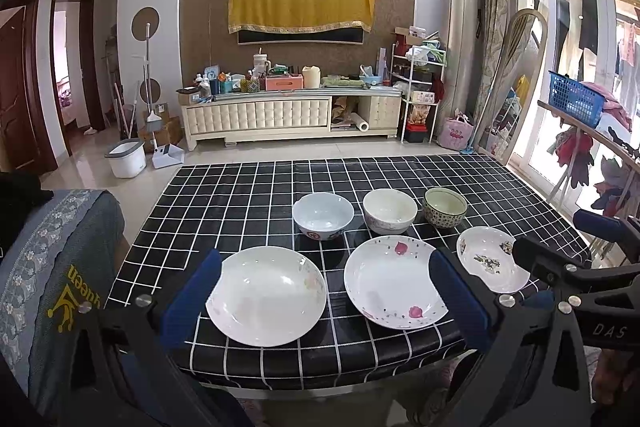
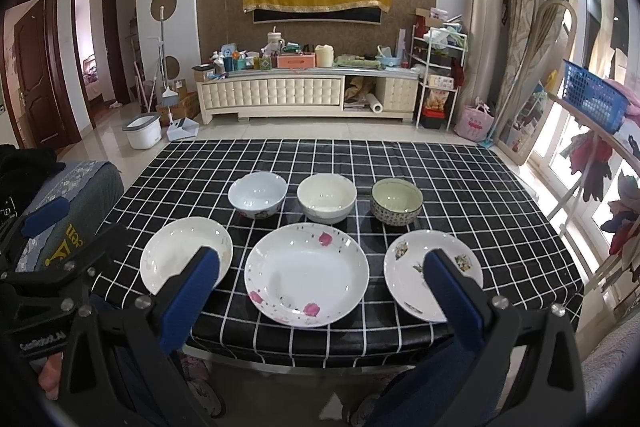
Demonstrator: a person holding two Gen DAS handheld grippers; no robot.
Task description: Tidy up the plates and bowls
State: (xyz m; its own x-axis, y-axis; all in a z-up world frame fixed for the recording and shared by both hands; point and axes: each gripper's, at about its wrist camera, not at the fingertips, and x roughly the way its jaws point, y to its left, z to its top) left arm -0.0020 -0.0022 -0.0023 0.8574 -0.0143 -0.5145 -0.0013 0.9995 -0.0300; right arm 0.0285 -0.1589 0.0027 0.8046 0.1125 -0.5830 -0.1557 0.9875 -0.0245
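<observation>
Six glazed dishes—three plates [image 2: 307, 275], three bowls [image 2: 327, 203]—look slick, brittle; grip rims. Left gripper [image 1: 324, 301] and right gripper [image 2: 320, 297] gape wide, empty.

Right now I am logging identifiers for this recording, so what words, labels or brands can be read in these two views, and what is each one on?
"DAS": white letters on the black frame of the right gripper, seen in the left wrist view.
"ueen", upside down, above a yellow crown emblem: on the grey cloth left of the table.
White lettering on the left gripper frame: too blurred to read.
Boxes and bottles on the TV cabinet: too small to read.
Plates and bowls: patterns only, no text.
</observation>
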